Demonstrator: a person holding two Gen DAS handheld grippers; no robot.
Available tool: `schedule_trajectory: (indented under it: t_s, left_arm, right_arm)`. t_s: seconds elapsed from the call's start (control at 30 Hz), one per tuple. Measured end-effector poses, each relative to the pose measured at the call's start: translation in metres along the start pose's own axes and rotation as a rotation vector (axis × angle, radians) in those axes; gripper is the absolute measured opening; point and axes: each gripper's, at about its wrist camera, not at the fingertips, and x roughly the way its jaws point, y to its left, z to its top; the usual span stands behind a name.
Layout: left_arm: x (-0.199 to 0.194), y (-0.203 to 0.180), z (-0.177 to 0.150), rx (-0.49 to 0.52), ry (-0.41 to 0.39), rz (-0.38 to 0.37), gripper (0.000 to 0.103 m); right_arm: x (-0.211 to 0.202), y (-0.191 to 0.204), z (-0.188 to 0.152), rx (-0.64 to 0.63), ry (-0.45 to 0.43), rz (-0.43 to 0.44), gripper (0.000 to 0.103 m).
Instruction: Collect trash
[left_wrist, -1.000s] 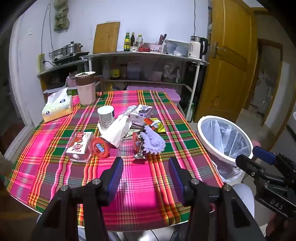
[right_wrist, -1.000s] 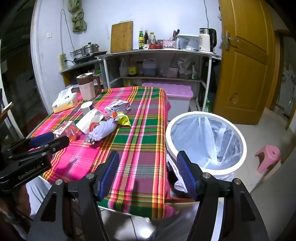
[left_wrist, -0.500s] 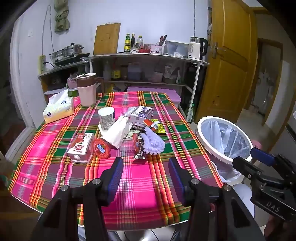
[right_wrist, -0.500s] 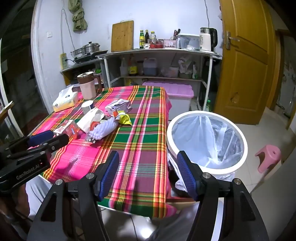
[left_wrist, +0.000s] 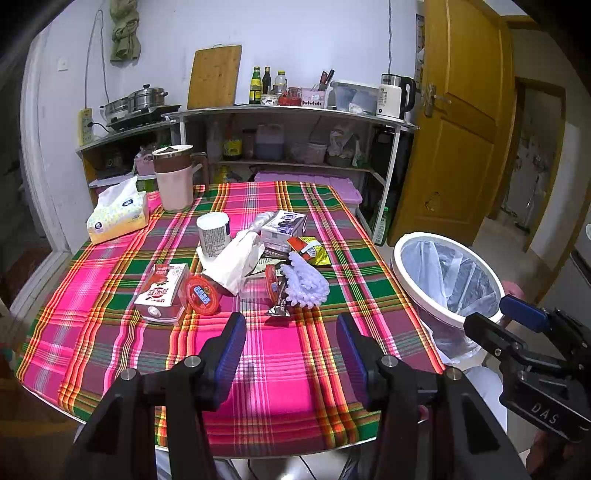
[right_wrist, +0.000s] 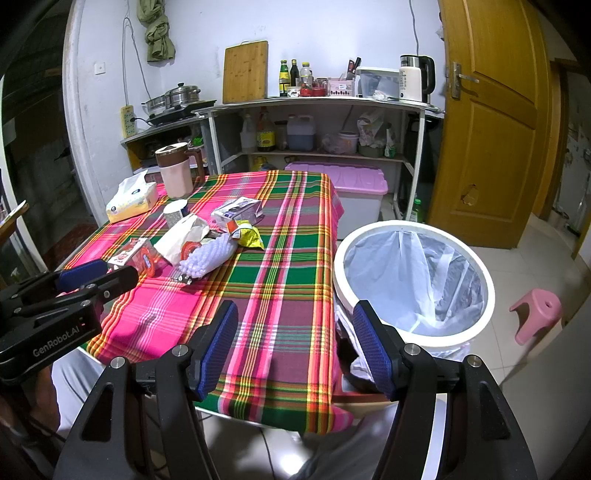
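Note:
A pile of trash lies mid-table on the plaid cloth: a red-white carton, a red round lid, a white paper bag, a white foam net, a yellow snack wrapper, a small box and a white cup. A white bin with a clear liner stands right of the table. My left gripper is open and empty over the table's near part, short of the pile. My right gripper is open and empty at the table's near right edge, beside the bin.
A tissue pack and a pink jug stand at the table's far left. Shelves with bottles and a kettle line the back wall. A wooden door is at right. A pink stool stands beyond the bin.
Both grippers have drifted slightly back and up; the table and bin look a little lower in view. Both stay open and empty.

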Motion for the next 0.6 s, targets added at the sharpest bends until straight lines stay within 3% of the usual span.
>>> schedule_trajectory:
  t_s: [0.6]
  left_arm:
    - [-0.0060,-0.0008,0.0030,-0.002,0.004,-0.004,0.051]
  right_arm:
    - [0.0007,0.0002,-0.0001,-0.001,0.001,0.000,0.065]
